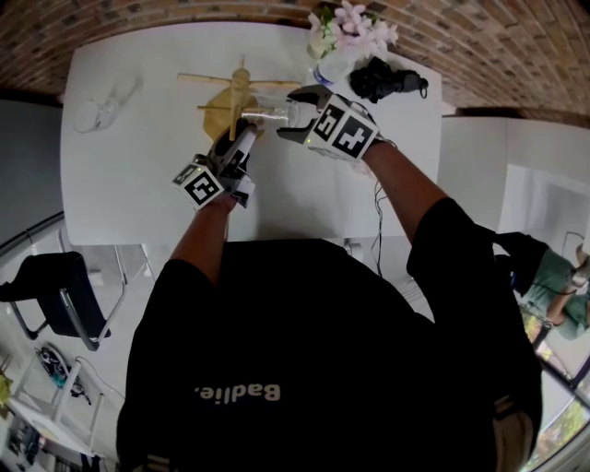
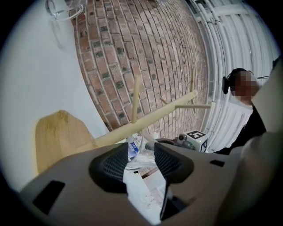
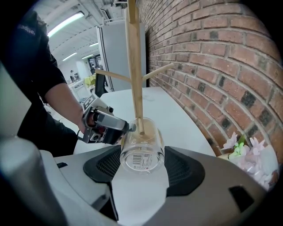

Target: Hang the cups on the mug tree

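The wooden mug tree (image 1: pixel 240 85) stands on the white table (image 1: pixel 138 184). Its trunk (image 3: pixel 134 66) rises just beyond a clear glass cup (image 3: pixel 141 150). My right gripper (image 3: pixel 142 170) is shut on that cup, with the barcoded base towards me and the mouth towards the trunk. In the head view the cup (image 1: pixel 267 111) hangs beside the tree's base. My left gripper (image 1: pixel 247 136) points at the cup's mouth end. Its jaws stand open with a part of the glass (image 2: pixel 142 148) between them, and I cannot see the pads pressing it. A second clear cup (image 1: pixel 97 112) lies at the table's far left.
White flowers (image 1: pixel 352 28) and a black device (image 1: pixel 387 78) sit at the table's back right, with a water bottle (image 1: pixel 330 66) beside them. A brick wall (image 3: pixel 212 66) runs behind the table. A black chair (image 1: pixel 55 295) stands at the near left.
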Action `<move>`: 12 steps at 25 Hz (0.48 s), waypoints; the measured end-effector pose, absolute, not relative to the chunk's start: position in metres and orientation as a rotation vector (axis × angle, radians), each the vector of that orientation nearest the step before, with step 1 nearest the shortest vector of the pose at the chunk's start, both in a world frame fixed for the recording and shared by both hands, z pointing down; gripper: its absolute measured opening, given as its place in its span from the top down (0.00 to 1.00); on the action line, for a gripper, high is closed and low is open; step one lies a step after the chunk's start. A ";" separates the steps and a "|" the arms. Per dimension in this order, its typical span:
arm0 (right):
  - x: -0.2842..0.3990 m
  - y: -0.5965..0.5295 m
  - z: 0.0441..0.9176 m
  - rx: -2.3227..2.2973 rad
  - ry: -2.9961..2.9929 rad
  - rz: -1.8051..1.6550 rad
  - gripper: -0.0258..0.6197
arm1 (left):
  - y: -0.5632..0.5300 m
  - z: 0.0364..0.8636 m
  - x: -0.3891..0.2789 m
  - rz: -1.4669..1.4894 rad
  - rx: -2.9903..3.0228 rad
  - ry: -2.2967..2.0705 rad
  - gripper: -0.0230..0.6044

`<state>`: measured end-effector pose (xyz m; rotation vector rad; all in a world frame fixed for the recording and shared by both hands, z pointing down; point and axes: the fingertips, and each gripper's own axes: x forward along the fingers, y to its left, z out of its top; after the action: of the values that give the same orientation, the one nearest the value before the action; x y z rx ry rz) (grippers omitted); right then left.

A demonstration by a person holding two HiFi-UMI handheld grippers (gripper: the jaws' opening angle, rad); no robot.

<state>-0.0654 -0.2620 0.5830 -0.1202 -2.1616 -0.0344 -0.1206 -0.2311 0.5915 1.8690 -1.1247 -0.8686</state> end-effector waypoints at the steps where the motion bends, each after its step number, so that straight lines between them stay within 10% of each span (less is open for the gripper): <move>1: -0.065 -0.262 0.583 -0.115 -2.166 -0.032 0.47 | -0.230 0.591 -0.122 -0.866 1.872 -1.131 0.67; 12: -0.061 -0.264 0.571 -0.063 -2.258 -0.024 0.47 | -0.215 0.577 -0.124 -0.769 1.898 -1.186 0.67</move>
<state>-0.0614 -0.2645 0.5705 -0.0627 -2.2576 -0.0243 -0.1242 -0.2153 0.5771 1.8978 -1.1865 -0.7690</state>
